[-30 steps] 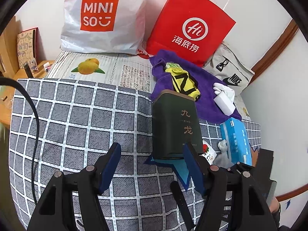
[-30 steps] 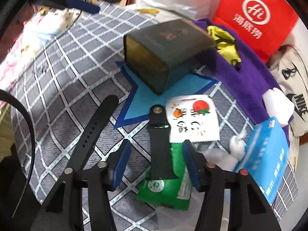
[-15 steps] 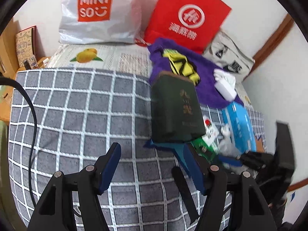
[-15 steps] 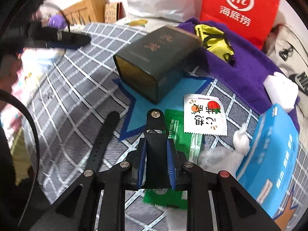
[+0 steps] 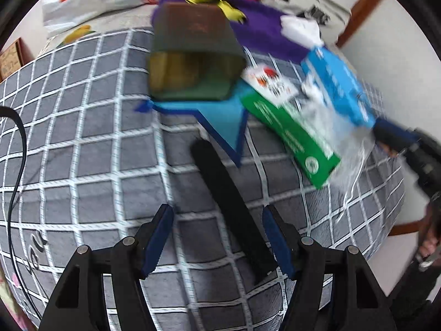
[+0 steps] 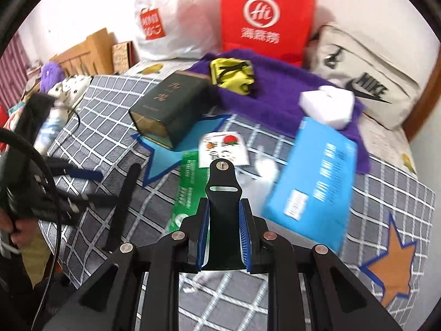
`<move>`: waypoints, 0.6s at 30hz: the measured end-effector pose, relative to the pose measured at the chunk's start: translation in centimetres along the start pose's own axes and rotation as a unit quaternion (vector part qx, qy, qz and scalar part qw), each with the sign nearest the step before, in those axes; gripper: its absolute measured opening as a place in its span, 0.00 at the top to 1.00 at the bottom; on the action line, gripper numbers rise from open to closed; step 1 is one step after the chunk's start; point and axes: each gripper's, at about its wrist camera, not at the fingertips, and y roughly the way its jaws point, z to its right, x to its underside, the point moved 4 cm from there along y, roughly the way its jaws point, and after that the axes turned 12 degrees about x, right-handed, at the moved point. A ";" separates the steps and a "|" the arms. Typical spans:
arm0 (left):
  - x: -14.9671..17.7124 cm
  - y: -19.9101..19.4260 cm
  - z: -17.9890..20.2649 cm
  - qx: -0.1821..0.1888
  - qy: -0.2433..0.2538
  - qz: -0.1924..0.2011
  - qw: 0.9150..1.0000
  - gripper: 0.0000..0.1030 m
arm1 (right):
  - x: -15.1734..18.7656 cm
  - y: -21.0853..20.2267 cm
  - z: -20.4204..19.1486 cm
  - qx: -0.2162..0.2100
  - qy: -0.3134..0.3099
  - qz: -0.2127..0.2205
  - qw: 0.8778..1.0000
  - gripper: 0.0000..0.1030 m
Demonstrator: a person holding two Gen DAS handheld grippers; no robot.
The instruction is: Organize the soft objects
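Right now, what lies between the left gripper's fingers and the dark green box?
In the left wrist view, a long black strap and the blue star print on the checked bedspread lie before the dark green box.

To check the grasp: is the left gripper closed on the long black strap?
No, the left gripper stands open, and the long black strap lies between its fingers on the checked blanket.
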 end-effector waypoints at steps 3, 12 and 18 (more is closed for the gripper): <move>0.2 1.0 1.2 -0.024 0.017 -0.001 1.000 0.17 | 0.9 -1.3 1.5 0.011 0.022 0.012 1.000 0.79; 0.1 1.9 4.5 -0.050 0.086 0.034 0.994 0.76 | 3.2 -2.8 4.3 0.012 0.072 0.027 0.997 0.79; 0.5 1.9 4.6 -0.041 0.090 0.016 0.995 0.65 | 3.9 -2.6 5.2 0.009 0.087 0.028 0.996 0.79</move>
